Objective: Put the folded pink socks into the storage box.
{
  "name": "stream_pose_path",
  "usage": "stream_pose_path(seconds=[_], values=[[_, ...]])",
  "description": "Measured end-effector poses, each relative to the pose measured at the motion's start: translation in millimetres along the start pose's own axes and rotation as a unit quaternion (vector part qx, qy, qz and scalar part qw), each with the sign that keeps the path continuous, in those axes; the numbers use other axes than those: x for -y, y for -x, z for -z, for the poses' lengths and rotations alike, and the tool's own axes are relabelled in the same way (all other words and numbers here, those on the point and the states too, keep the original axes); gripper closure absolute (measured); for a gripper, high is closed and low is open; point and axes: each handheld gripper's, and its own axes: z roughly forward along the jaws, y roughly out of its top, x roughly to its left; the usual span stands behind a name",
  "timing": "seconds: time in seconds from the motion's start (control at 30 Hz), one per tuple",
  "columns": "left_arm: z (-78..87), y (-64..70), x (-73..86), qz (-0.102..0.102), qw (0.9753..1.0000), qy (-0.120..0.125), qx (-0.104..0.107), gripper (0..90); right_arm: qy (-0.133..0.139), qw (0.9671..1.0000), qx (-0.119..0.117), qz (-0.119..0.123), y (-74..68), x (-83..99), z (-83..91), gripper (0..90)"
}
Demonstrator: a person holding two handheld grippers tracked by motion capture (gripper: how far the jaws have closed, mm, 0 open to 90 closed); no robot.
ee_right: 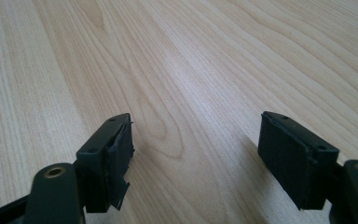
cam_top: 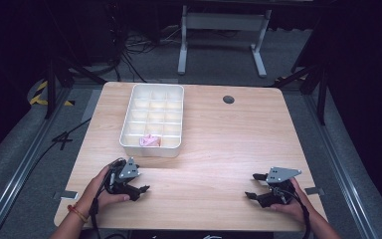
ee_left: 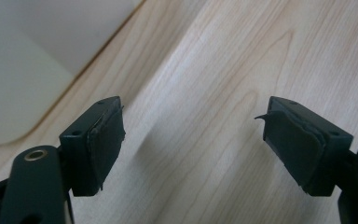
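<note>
Jaws spread and empty on both left gripper [cam_top: 140, 189] and right gripper [cam_top: 253, 185], well short of the white tray [cam_top: 127, 137]; pink item [cam_top: 149, 141] sits in its near-row middle cell, so approach from above, clear of the dividers.

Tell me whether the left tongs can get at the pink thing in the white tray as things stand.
Probably yes. The left tongs are open, hold nothing and sit just short of the white tray. The pink thing lies uncovered in a front-row compartment, and bare table lies between them.
</note>
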Motion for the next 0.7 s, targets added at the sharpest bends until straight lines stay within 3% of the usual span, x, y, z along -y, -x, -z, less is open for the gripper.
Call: stream_pose_path(seconds=[0.2,0.27,0.3,0.37,0.7], values=[[-0.6,-7.0,9.4,0.027,0.9995,0.012,0.015,19.6,0.000,1.0000,0.000,0.000,-0.2,0.0,-0.1,26.8],[-1.5,-8.4,12.5,0.037,0.9989,0.020,0.018,17.2,0.000,1.0000,0.000,0.000,-0.2,0.0,0.0,26.8],[-3.9,-9.6,17.5,0.048,0.9978,0.040,0.022,15.3,0.000,1.0000,0.000,0.000,0.0,0.0,0.0,26.8],[-4.0,-9.7,19.0,0.056,0.9972,0.043,0.023,15.0,0.000,1.0000,0.000,0.000,0.0,0.0,0.0,26.8],[-3.1,-6.0,19.6,0.071,0.9965,0.041,0.011,15.0,0.000,1.0000,0.001,0.001,-0.3,0.0,-0.1,26.7]])
